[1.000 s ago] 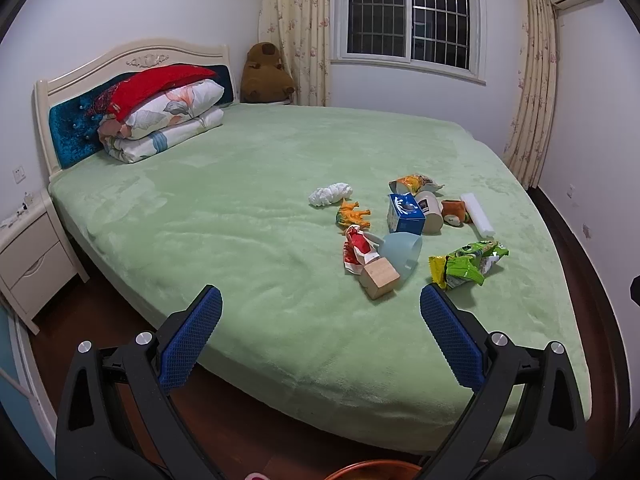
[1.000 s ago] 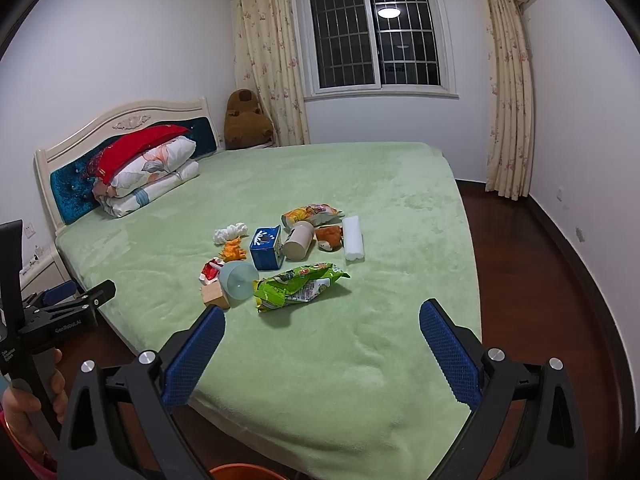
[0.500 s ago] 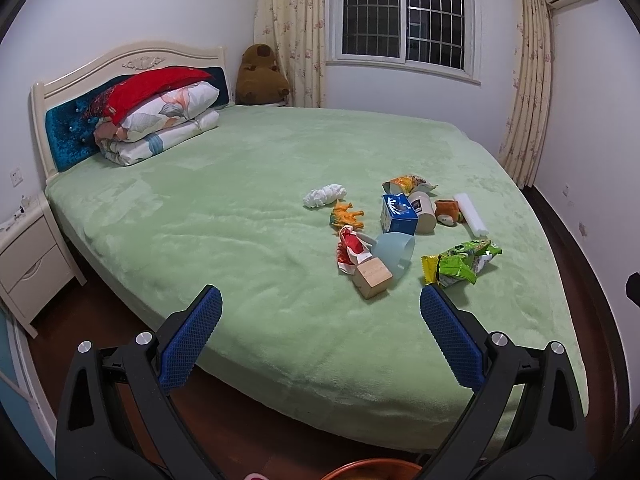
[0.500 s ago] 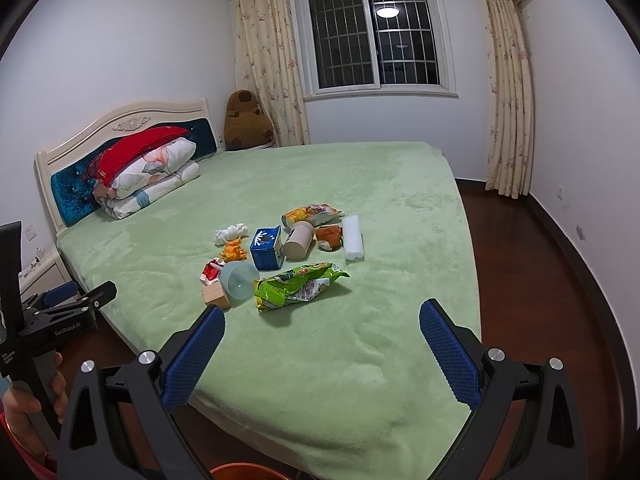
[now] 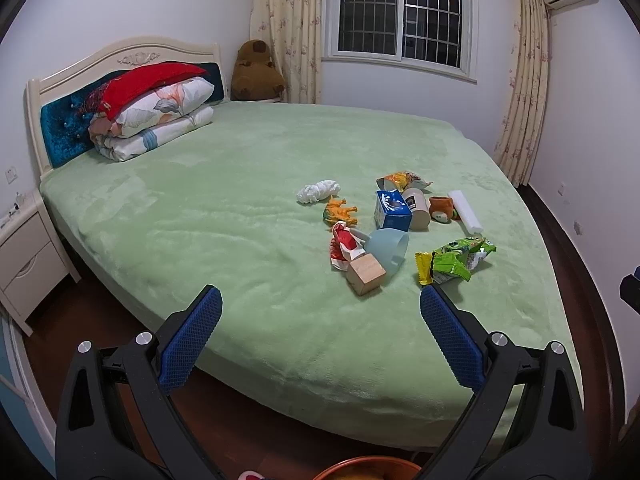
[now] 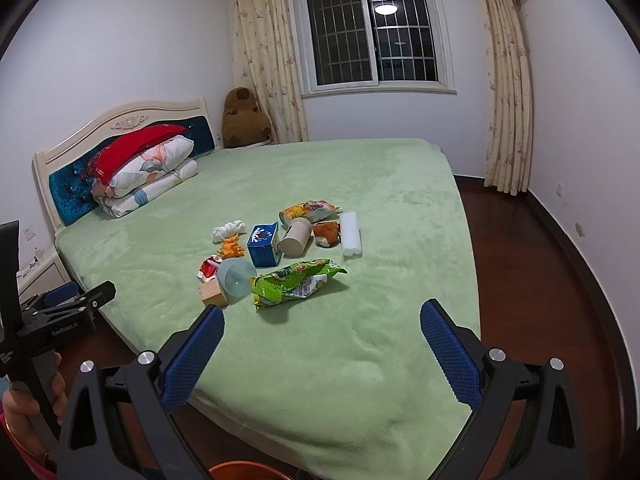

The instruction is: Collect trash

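Centre-frame in the right wrist view, green snack bag (image 6: 294, 283) lies crosswise just beyond right gripper (image 6: 320, 340); both grippers' tongs apart, left gripper (image 5: 320, 334) farther.

green snack bag (image 6: 296, 282): crumpled, lying flat on the bed at the near right of the cluster; yellow end toward the near left (image 5: 456, 261).
red wrapper (image 5: 343, 245): crumpled, red and white, near left of the cluster, touching the wooden block.
white tissue wad (image 5: 319, 191): scrunched, far left of the cluster, apart from the rest.
orange-yellow snack bag (image 6: 310, 211): lying flat at the far side, open end toward the left.
paper cup (image 6: 296, 237): beige, on its side, just right of the blue carton.
blue carton (image 6: 263, 244): upright, white splash print, middle of the cluster.
orange bin (image 5: 370, 469): only its rim shows at the bottom edge, on the floor near the bed.
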Demonstrator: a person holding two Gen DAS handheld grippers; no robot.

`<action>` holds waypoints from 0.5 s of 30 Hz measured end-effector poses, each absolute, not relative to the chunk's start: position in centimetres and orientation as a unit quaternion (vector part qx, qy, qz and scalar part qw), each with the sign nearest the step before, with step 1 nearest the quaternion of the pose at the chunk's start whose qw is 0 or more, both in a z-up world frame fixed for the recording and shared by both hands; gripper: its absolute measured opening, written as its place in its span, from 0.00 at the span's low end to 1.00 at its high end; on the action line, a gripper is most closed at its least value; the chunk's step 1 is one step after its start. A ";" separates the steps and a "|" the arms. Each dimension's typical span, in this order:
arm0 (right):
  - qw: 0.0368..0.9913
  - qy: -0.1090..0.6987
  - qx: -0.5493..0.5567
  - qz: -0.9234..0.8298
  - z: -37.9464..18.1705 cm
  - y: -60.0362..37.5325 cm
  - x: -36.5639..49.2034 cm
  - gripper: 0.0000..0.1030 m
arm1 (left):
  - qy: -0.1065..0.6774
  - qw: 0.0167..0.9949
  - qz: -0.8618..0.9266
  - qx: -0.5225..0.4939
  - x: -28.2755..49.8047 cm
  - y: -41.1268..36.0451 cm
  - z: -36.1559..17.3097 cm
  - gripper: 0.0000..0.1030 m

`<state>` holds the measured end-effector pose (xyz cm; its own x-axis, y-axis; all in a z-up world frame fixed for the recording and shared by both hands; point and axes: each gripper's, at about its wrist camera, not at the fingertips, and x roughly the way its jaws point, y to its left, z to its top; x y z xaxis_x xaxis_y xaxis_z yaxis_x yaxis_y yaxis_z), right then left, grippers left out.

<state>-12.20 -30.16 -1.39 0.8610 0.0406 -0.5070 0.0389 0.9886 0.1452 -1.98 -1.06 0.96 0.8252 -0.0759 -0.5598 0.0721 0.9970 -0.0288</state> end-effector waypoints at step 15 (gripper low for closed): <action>0.961 0.266 0.075 0.000 -1.7 -30.3 -12.0 0.95 | 0.300 0.953 -0.040 -0.003 -1.6 -1.1 0.4 0.95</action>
<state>-11.98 -30.26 -1.68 0.8581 0.0402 -0.5119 0.0403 0.9886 0.1451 -1.56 -1.15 0.35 0.8167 -0.0790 -0.5717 0.0750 0.9967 -0.0305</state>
